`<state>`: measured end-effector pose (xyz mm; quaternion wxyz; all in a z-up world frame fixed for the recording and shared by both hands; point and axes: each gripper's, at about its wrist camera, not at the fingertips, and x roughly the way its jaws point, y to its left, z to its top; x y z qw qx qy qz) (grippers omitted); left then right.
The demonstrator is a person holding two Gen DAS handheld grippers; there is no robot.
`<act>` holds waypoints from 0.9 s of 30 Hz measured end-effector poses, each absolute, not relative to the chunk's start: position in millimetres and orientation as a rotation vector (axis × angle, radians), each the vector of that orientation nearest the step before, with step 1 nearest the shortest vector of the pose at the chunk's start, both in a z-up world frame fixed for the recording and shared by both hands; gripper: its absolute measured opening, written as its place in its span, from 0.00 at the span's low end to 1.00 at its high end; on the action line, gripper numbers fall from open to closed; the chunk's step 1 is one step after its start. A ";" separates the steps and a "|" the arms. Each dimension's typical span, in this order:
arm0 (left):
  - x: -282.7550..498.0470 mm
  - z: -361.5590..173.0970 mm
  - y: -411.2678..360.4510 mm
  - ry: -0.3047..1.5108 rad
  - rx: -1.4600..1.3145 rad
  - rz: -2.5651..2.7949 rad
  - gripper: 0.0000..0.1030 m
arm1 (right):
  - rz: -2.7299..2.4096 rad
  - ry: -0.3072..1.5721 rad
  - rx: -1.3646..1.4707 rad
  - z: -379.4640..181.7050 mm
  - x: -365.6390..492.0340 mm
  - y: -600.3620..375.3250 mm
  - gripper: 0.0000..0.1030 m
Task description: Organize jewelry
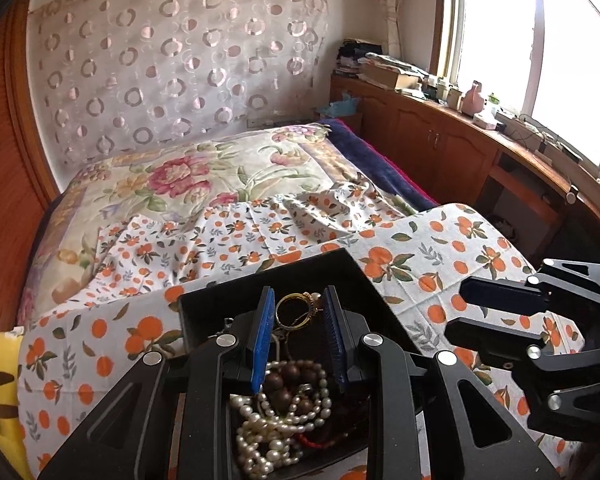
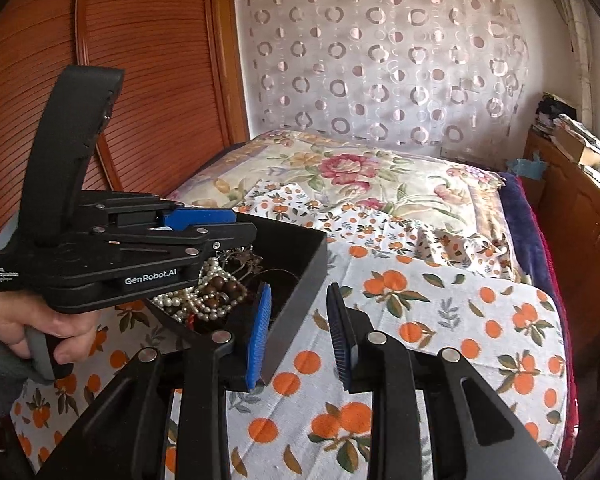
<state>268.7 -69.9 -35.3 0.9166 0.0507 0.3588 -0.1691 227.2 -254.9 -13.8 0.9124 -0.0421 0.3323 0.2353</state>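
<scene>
A black open box (image 1: pixel 324 268) sits on the orange-print cloth and holds a tangle of pearl strands (image 1: pixel 276 428), brown wooden beads (image 1: pixel 288 380) and a red string. My left gripper (image 1: pixel 298 316) is over the box with its blue pads either side of a gold ring (image 1: pixel 298 310); the jaws stand apart and the ring looks pinched at its edges. My right gripper (image 2: pixel 300 320) is open, straddling the box's right wall (image 2: pixel 296 304). The right gripper also shows in the left wrist view (image 1: pixel 488 312). The left gripper also shows in the right wrist view (image 2: pixel 204 220).
The box rests on a board covered with orange-print cloth (image 2: pixel 440 320) at the foot of a floral bed (image 1: pixel 204 176). A wooden cabinet (image 1: pixel 440 136) with clutter runs along the window on the right. A wooden wardrobe (image 2: pixel 148 80) stands on the left.
</scene>
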 end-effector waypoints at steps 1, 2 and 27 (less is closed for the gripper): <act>268.0 -35.7 -70.4 0.737 0.106 -0.346 0.26 | 0.480 0.685 -0.086 -13.6 226.1 -256.4 0.30; 268.3 -35.4 -70.4 0.736 0.106 -0.346 0.33 | 0.475 0.686 -0.086 -13.4 224.9 -257.8 0.30; 183.8 -30.5 -22.4 0.695 0.083 -0.117 0.93 | 0.291 0.682 -0.034 -27.0 198.6 -268.0 0.97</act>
